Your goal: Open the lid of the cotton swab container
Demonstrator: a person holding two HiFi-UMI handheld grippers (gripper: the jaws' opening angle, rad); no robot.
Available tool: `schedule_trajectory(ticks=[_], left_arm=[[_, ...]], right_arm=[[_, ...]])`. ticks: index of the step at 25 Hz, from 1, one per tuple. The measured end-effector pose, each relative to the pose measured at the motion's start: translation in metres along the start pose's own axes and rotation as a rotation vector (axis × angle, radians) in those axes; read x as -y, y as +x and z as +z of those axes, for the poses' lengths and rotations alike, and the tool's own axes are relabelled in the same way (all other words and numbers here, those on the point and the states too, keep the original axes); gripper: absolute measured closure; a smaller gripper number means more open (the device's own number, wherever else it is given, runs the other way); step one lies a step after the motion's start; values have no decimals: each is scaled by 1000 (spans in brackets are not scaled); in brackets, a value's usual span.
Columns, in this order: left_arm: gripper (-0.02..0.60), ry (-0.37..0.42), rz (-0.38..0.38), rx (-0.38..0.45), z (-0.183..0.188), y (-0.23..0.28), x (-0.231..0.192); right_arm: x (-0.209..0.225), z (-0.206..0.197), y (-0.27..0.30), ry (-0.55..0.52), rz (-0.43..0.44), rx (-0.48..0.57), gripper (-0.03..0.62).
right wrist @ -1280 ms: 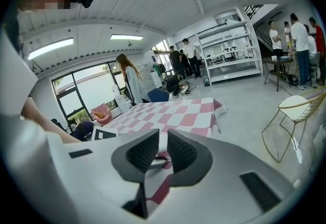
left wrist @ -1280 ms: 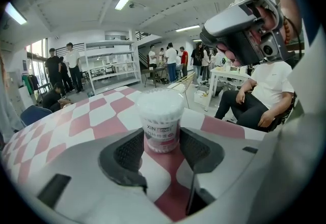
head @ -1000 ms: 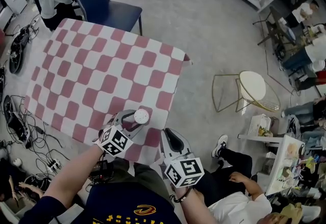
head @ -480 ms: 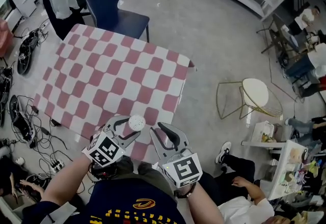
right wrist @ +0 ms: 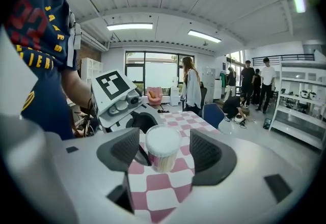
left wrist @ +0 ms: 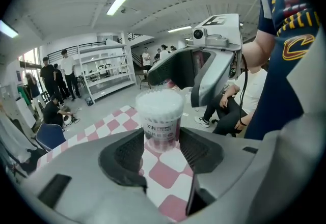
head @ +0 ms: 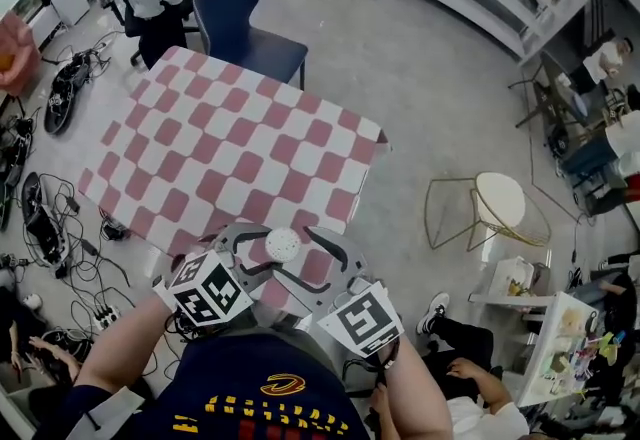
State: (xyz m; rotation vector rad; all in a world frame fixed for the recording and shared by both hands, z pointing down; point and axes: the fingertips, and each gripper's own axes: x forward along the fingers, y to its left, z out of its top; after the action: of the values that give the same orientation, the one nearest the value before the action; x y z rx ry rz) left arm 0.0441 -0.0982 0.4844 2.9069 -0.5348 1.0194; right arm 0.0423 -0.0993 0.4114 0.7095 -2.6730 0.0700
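The cotton swab container (head: 283, 245) is a small clear tub with a white top, packed with swabs. My left gripper (head: 272, 253) is shut on its lower part and holds it in the air over the near edge of the checkered table (head: 220, 138). In the left gripper view the container (left wrist: 160, 116) stands upright between the pads. My right gripper (head: 303, 260) comes in from the right. Its jaws have just been opening and now stand wide on either side of the container (right wrist: 163, 147), clear of it.
A dark blue chair (head: 250, 28) stands at the table's far side. A gold wire chair with a white seat (head: 497, 196) is on the floor to the right. Cables and power strips (head: 50, 218) lie left of the table. A seated person (head: 470, 408) is at the lower right.
Both grippers have risen, and the left carries the container up off the table. The right gripper, shut and off to the side before, has swung in and opened round the container.
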Motion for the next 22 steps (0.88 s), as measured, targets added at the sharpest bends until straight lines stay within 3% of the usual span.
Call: schedule_trajectory(ticks=[9,18,22], left_arm=[[359,27,-24,24,5,-7,8],[359,52,-47,33,5,-8,11],[360,71,-49,30,2,-8,9]], right_arm=[[-5,-5,5,-26,43,-43,306],[-8,-6,7,23,89,-35,309],[-11,-8,8,41,108,-39,345]])
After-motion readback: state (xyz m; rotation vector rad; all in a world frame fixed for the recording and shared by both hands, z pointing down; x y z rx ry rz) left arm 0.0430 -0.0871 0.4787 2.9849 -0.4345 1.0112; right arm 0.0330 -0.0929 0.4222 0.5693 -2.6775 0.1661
